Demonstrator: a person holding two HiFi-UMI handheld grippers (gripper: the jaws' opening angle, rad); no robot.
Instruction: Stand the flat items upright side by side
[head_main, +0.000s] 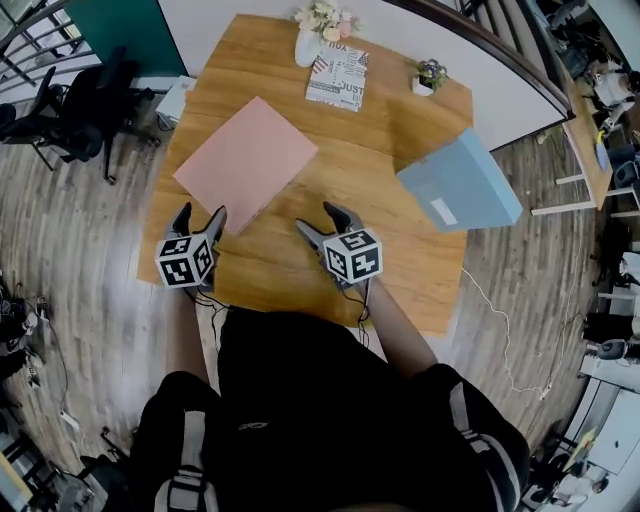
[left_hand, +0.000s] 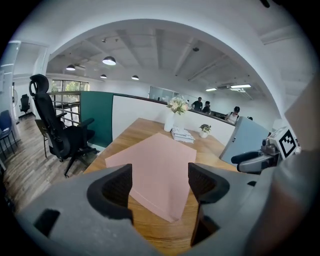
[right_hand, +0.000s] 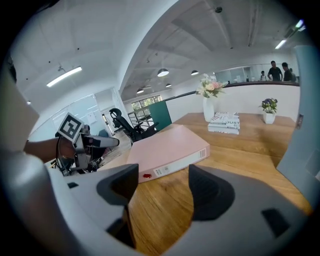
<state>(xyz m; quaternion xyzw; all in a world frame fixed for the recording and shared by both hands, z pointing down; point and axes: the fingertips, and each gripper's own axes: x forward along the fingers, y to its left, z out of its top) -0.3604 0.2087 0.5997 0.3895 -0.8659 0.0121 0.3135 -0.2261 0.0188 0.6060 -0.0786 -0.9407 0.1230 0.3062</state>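
A pink binder (head_main: 246, 160) lies flat on the left half of the wooden table (head_main: 330, 260); it also shows as a pink slab (left_hand: 160, 170) ahead of my left jaws and with its spine facing me (right_hand: 170, 155) in the right gripper view. A blue binder (head_main: 460, 185) lies flat at the table's right edge, partly overhanging. My left gripper (head_main: 198, 222) is open, just short of the pink binder's near corner. My right gripper (head_main: 322, 218) is open over bare wood between the two binders. Nothing sits between either pair of jaws.
At the table's far edge stand a white vase of flowers (head_main: 312, 35), a stack of printed magazines (head_main: 337, 75) and a small potted plant (head_main: 430, 76). A black office chair (head_main: 85, 105) stands left of the table. People stand far off behind a partition (left_hand: 217, 107).
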